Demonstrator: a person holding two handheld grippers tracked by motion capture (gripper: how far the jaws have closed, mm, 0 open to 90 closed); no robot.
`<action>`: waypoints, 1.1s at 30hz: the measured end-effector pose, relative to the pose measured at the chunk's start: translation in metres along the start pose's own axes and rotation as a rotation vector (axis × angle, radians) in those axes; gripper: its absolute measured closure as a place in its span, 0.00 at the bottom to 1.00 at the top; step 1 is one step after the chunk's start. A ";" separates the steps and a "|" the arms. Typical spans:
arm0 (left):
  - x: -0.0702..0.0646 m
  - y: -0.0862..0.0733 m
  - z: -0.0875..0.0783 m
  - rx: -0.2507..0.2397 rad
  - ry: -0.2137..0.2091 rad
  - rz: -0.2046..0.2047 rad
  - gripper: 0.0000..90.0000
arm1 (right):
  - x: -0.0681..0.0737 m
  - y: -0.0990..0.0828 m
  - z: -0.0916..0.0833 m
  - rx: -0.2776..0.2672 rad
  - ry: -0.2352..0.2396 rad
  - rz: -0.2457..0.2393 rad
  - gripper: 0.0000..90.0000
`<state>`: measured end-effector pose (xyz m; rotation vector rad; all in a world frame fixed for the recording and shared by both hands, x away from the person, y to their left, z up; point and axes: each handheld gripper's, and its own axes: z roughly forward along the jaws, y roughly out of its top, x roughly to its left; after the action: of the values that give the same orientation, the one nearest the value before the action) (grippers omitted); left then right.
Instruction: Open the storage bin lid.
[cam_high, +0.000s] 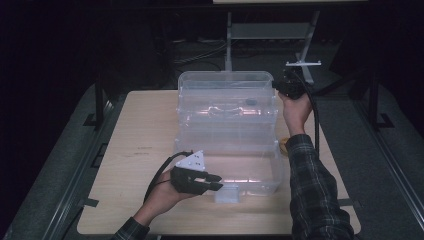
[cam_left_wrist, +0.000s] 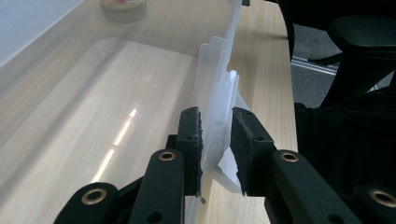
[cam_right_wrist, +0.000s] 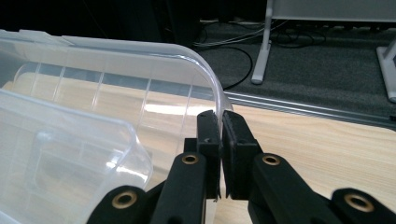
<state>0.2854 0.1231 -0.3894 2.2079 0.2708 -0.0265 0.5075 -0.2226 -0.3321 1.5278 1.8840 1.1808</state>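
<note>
Clear plastic box (cam_high: 227, 135) pinched by both tools: right tool (cam_right_wrist: 220, 140) on rim, left tool (cam_left_wrist: 215, 140) on latch; could slip, tip.

A clear plastic storage box (cam_high: 227, 95) stands on the wooden table, its hinged transparent lid (cam_high: 235, 165) swung open toward the near edge, a white latch tab (cam_left_wrist: 219, 112) on the lid's front rim.

High view: fixed above the near edge, looking forward and down over the whole table (cam_high: 135, 145). Left gripper view: very close, low, sighting along the clear container's (cam_high: 227, 135) front wall. Right gripper view: close at its far corner rim, facing the floor beyond. All three share the container (cam_left_wrist: 217, 107) (cam_right_wrist: 116, 93) and tabletop.
</note>
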 end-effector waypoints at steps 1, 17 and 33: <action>0.000 0.000 0.000 0.000 0.000 0.000 0.81 | -0.001 -0.001 0.002 0.004 -0.001 0.001 0.97; 0.001 0.000 0.000 -0.001 -0.004 -0.001 0.82 | -0.003 -0.008 0.015 0.061 -0.008 -0.041 1.00; 0.001 0.000 0.000 0.004 -0.006 0.000 0.82 | -0.012 -0.007 -0.014 0.056 0.006 -0.071 0.77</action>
<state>0.2868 0.1236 -0.3892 2.2115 0.2673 -0.0331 0.4969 -0.2389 -0.3325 1.4746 1.9736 1.1114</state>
